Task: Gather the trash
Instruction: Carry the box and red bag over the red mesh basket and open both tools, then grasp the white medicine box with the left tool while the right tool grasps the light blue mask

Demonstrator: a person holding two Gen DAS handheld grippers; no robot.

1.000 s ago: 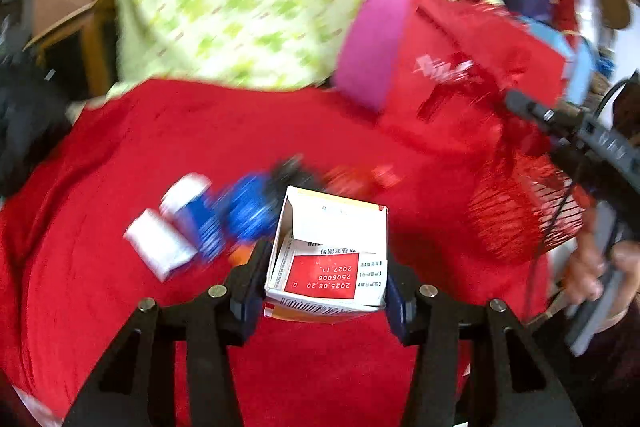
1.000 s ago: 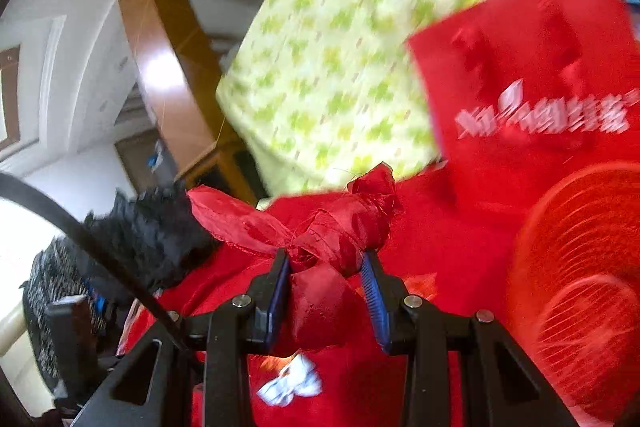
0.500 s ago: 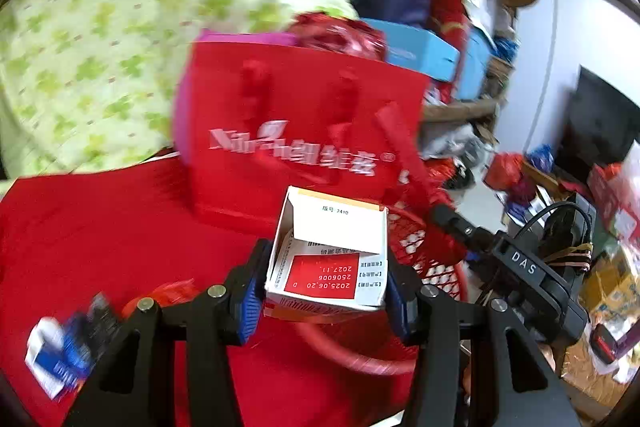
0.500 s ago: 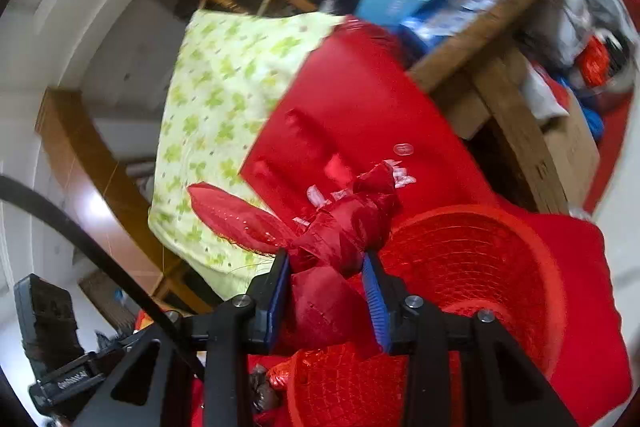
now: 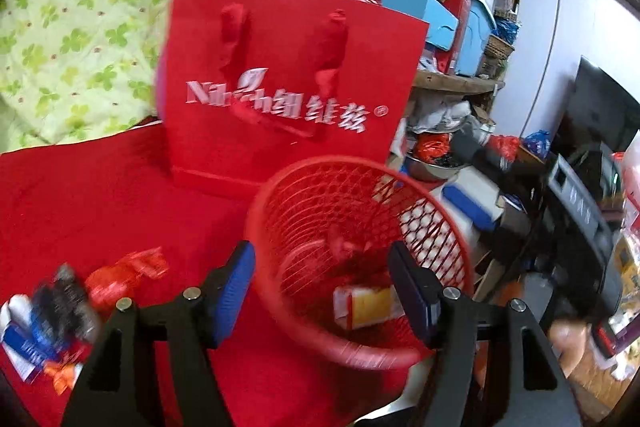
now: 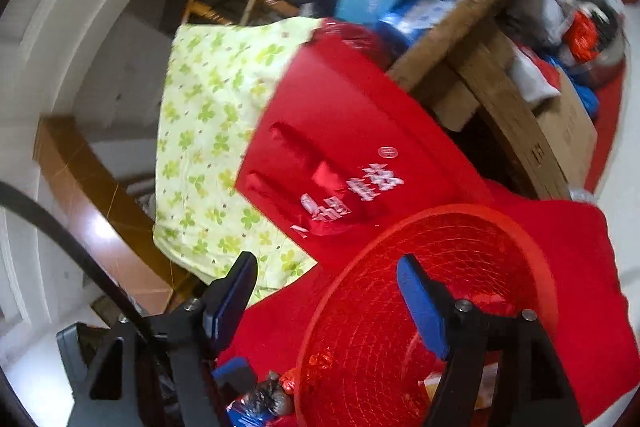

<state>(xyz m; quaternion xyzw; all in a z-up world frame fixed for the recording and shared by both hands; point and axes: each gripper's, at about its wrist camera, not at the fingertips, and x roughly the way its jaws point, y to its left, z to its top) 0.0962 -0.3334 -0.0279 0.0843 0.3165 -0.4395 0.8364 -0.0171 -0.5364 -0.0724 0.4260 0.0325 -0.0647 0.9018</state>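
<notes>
A red mesh basket [image 5: 436, 211] stands on the red cloth. A white and yellow box [image 5: 366, 305] and a red wrapper [image 5: 340, 245] lie inside it. My left gripper [image 5: 322, 281] is open and empty, just above the basket's near rim. My right gripper [image 6: 326, 291] is open and empty over the same basket [image 6: 452, 227]; a red wrapper [image 6: 490, 301] lies in it. Several pieces of trash [image 5: 60, 311] lie on the cloth at lower left, and some show in the right wrist view [image 6: 262, 399].
A red paper bag [image 5: 280, 87] with white lettering stands right behind the basket. A green patterned quilt [image 5: 100, 7] lies behind it. Cluttered shelves with blue boxes [image 5: 444, 23] fill the right side. The cloth's edge [image 6: 600, 267] drops off beside the basket.
Both grippers have opened over the basket. The left let go of the box and the right let go of the red wrapper; both now lie in the basket.
</notes>
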